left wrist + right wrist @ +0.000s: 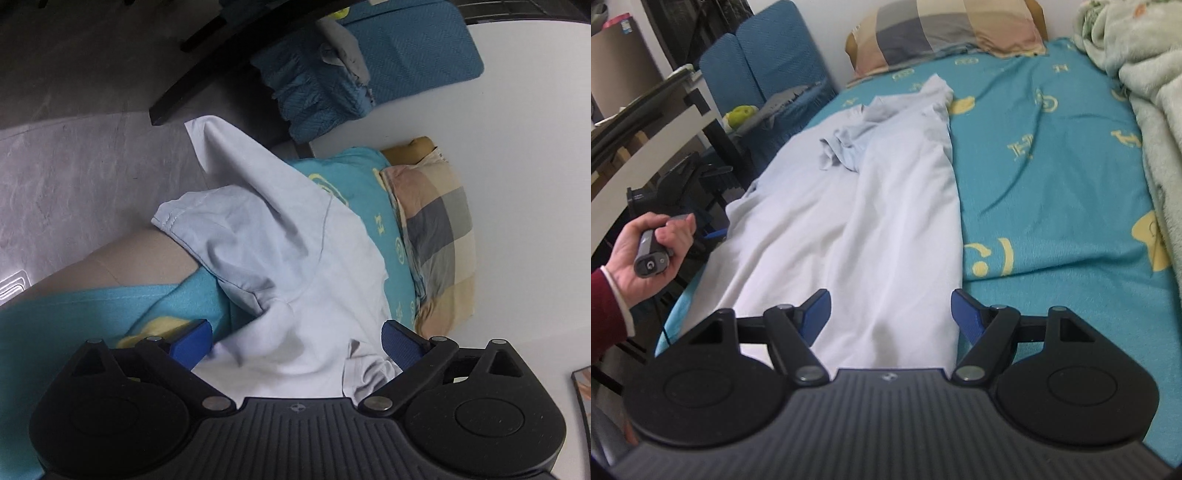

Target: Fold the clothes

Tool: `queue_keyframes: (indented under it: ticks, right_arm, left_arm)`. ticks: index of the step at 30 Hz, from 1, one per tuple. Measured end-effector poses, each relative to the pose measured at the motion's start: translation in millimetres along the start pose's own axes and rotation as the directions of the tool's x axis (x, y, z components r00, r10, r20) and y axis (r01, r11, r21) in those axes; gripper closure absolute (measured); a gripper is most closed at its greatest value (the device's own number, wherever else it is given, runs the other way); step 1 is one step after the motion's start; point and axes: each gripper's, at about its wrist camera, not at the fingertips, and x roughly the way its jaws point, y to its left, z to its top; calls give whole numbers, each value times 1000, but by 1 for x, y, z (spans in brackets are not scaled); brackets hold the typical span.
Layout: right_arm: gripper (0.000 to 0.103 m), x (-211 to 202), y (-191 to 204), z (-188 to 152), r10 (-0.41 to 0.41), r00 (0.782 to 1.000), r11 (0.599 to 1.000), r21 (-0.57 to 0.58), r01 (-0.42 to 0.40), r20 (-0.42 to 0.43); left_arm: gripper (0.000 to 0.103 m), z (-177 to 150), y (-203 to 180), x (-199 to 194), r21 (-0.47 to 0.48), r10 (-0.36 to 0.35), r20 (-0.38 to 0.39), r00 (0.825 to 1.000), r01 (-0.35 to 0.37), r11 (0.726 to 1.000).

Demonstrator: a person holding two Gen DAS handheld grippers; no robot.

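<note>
Pale-blue polo shirt point(849, 206) sprawls along bed's point(1052, 177) left edge, collar toward pillow point(945, 33). Left gripper point(295, 338), right gripper point(891, 312) both spread, clamping nothing. Risk: overhanging side sliding floorward.

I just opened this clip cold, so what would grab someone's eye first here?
A pale blue shirt sprawls lengthwise down the left half of a bed with a teal patterned sheet. Both grippers are open over it, the right gripper above its near end. A checked pillow lies at the head of the bed.
</note>
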Motion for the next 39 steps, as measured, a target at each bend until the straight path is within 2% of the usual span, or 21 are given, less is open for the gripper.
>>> queue_keyframes:
  ticks: [5,7,10,13,16,18,21,24,27,29,30,35,37,39]
  right_arm:
    - [29,10,-11,1,12,999,999,53,-10,-33]
    - [29,13,-13,1,19,999,998,62,-17,-44]
    - [29,17,-13,1,41,997,997,63,-37,-60]
    - [28,19,-10,1,52,997,998,46,-49,-64]
    - [28,19,-10,2,59,996,997,48,-56,-64]
    - [28,19,-11,2,63,996,997,53,-59,-64]
    - [28,21,-13,3,67,996,996,59,-63,-64]
    - [27,24,-14,4,67,995,996,61,-63,-71]
    - [27,24,-14,5,72,995,996,63,-67,-70]
    - [27,24,-13,5,75,995,995,64,-71,-69]
    - [27,24,-13,5,76,995,995,64,-72,-69]
    - [27,25,-13,7,84,994,995,66,-80,-68]
    - [27,23,-12,8,92,994,994,69,-87,-60]
    - [27,20,-12,9,103,994,992,77,-99,-47]
  left_arm:
    - [4,16,12,18,-55,-70,20,997,71,996]
    - [4,24,15,23,-86,-71,37,997,73,994]
    - [4,37,10,27,-79,-55,54,997,59,995]
    - [5,47,8,33,-83,-78,74,994,84,993]
    - [6,55,10,41,-109,-80,76,994,88,990]
    - [7,62,9,45,-88,-76,71,995,82,993]
    - [15,69,12,53,-76,-71,74,995,76,994]
    - [29,69,16,62,-75,-65,80,995,71,995]
    - [54,68,17,68,-46,-37,102,994,42,998]
    - [85,68,17,70,-29,-11,99,995,14,999]
    - [93,69,17,71,-14,7,95,995,-6,1000]
    - [98,66,-8,59,109,4,132,991,-18,994]
    - [98,58,-33,52,219,-9,151,988,-25,975]
    - [98,48,-60,44,331,-22,166,986,-35,943]
